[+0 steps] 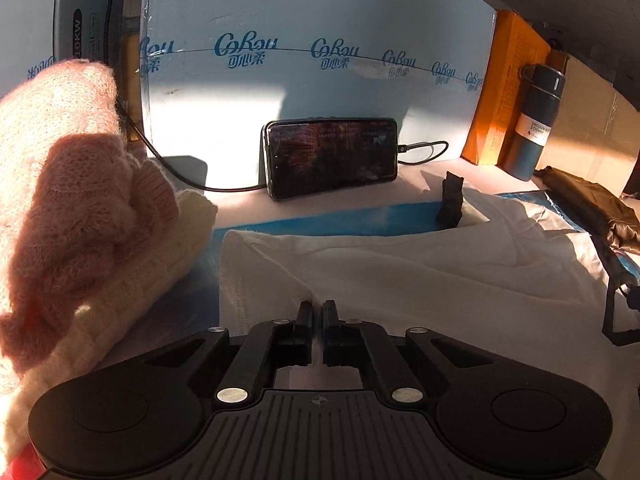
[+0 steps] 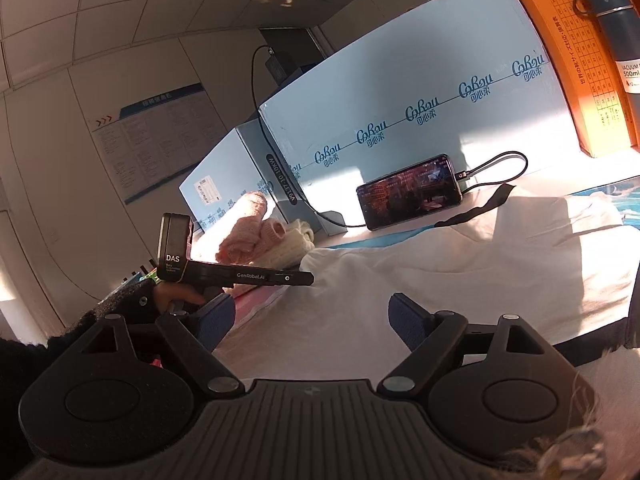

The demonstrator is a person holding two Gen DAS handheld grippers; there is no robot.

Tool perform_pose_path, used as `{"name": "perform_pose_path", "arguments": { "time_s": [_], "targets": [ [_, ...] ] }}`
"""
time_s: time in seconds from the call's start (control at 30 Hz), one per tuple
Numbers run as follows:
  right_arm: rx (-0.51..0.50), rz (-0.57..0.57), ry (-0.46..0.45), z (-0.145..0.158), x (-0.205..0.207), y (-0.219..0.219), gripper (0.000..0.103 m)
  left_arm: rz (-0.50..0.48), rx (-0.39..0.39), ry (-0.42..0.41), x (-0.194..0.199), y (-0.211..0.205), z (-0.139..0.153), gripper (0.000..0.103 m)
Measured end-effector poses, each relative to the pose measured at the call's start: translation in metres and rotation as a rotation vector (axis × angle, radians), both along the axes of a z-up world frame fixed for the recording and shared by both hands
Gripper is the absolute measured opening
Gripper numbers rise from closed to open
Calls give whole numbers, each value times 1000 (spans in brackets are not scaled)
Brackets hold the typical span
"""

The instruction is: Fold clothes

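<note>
My left hand-held gripper (image 1: pixel 317 312) is pinched shut at the white garment's (image 1: pixel 400 276) near edge, spread at twelve o'clock; whether cloth is caught, I cannot tell. My right hand-held gripper (image 2: pixel 310 320) gapes wide, empty, above it.

place: office or workroom | cues: wall notice board (image 2: pixel 152 136); stacked cartons (image 2: pixel 400 112); ceiling tiles

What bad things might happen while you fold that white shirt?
The left gripper is shut at the white garment's edge; if it caught little cloth, the fold might slip. The phone leans against the blue box just behind, so a tugged garment might topple it or snag its cable.
</note>
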State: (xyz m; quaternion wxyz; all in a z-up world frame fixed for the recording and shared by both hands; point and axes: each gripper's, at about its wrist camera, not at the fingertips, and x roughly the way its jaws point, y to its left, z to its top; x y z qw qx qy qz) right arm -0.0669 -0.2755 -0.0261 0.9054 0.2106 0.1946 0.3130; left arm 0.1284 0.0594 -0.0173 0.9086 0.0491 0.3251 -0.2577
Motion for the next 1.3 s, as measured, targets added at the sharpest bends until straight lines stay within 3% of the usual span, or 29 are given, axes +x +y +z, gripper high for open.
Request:
{"name": "perform_pose_path", "arguments": {
  "time_s": [0.13,0.4,0.43,0.57,0.67,0.8,0.93,1.0,1.07,1.23,1.3],
  "targets": [
    [19,15,28,-4,0,-1,83,20,27,-29,11,0,3,3],
    [36,15,44,-7,0,-3,83,89,206,-134,15,-5,0,12],
    [36,15,45,-7,0,-3,83,86,195,-136,13,-2,3,14],
    [39,10,44,-7,0,-3,83,83,152,-153,-1,6,15,41],
    [38,8,45,-7,0,-3,84,83,113,-155,-22,13,23,45],
    [37,8,47,-7,1,-3,84,70,44,-160,-69,28,29,74],
    [23,10,54,-8,2,-1,84,75,36,-146,-115,30,28,74],
    [14,4,53,-7,1,0,84,58,49,-162,-136,26,26,82],
    [9,-10,41,-6,-1,-1,84,47,65,-178,-154,23,25,83],
    [-55,-84,-37,9,-23,-1,87,15,52,-256,-199,17,33,84],
    [-90,-98,-68,14,-39,0,90,-33,57,-292,-217,11,36,90]
  ]
}}
